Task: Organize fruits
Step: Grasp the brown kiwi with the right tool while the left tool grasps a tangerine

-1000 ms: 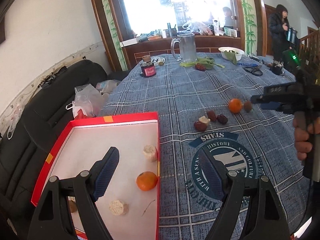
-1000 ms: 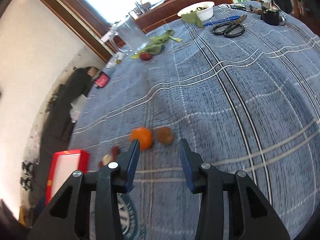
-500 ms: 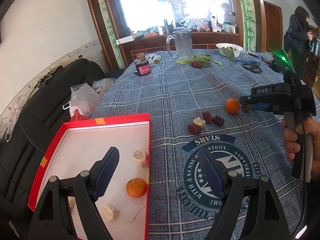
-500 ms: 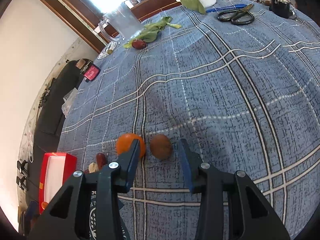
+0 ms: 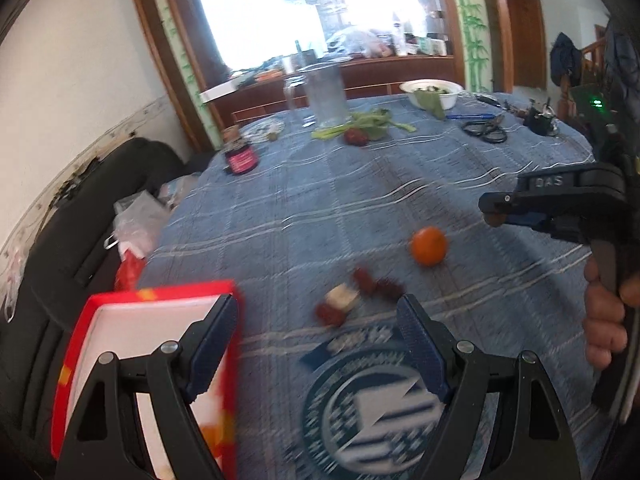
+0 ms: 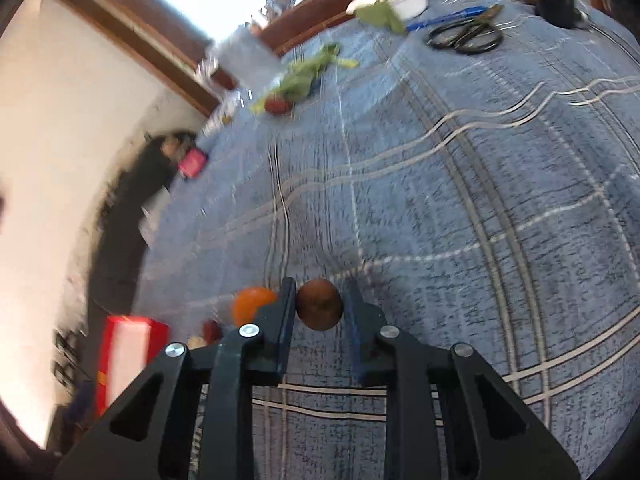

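My right gripper is closing its jaws, and both pads touch a round brown fruit on the blue plaid tablecloth. An orange lies just left of it. In the left wrist view the same orange sits beyond a blurred cluster of red dates and a pale piece. My left gripper hangs open and empty over the cloth. Its left finger is over the red box, and its right finger is over the printed emblem. The right gripper reaches in from the right.
At the far side of the table stand a glass pitcher, a white bowl, scissors, leafy greens with a red fruit and a dark jar. A plastic bag and a black seat lie left. A hand holds the right gripper.
The right jaws have narrowed around the brown fruit, which was in front of them before. The left gripper has swung right, off the box's inside and toward the dates.
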{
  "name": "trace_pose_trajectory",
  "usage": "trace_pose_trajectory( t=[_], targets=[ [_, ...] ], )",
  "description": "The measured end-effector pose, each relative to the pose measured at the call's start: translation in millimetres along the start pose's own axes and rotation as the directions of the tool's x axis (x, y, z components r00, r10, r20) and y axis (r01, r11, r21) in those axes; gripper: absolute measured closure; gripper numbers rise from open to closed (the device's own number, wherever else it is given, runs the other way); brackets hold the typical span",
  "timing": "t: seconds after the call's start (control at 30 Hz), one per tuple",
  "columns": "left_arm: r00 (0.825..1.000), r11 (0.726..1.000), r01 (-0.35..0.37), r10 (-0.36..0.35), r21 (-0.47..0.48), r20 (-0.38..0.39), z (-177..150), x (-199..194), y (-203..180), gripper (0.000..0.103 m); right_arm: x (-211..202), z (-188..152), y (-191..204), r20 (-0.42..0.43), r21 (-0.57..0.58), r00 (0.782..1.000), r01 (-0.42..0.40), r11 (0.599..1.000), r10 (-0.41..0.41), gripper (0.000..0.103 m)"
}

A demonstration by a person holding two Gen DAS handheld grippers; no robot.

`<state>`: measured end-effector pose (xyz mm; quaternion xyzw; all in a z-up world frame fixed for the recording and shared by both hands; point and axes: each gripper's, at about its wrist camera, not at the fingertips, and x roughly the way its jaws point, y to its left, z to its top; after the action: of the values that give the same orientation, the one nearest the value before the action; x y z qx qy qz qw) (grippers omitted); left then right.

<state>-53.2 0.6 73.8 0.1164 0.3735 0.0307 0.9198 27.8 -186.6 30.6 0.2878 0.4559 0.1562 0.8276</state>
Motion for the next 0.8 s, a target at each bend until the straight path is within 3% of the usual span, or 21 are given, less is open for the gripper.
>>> trace_pose_trajectory(
  t=[0.17,0.5,0.53,0.6,0.8],
  targets=[
    [0.996,0.997,0.075,-0.074,0.036,-0.04,27,33,-33,0.022,-18,4,-15,0.069,0.069,0.998,0.004,0.998,-0.008,0.077],
    [0.989,0.99,0.109,-0.1,0.085,-0.107,43,83,-71,0.023,-27,10,-25,0.118,0.102,0.993,0.007,0.995,-0.019,0.077],
    [0.989,0.99,0.107,-0.098,0.087,-0.11,43,87,-73,0.026,-27,10,-25,0.117,0.102,0.993,0.004,0.995,-0.016,0.077],
    [0.987,0.99,0.11,-0.099,0.083,-0.123,43,92,-75,0.042,-26,11,-23,0.113,0.097,0.994,-0.001,0.995,-0.01,0.077],
    [0.979,0.986,0.15,-0.138,0.068,-0.15,38,101,-75,0.068,-21,11,-23,0.095,0.094,0.995,-0.001,0.996,-0.008,0.077]
  ],
)
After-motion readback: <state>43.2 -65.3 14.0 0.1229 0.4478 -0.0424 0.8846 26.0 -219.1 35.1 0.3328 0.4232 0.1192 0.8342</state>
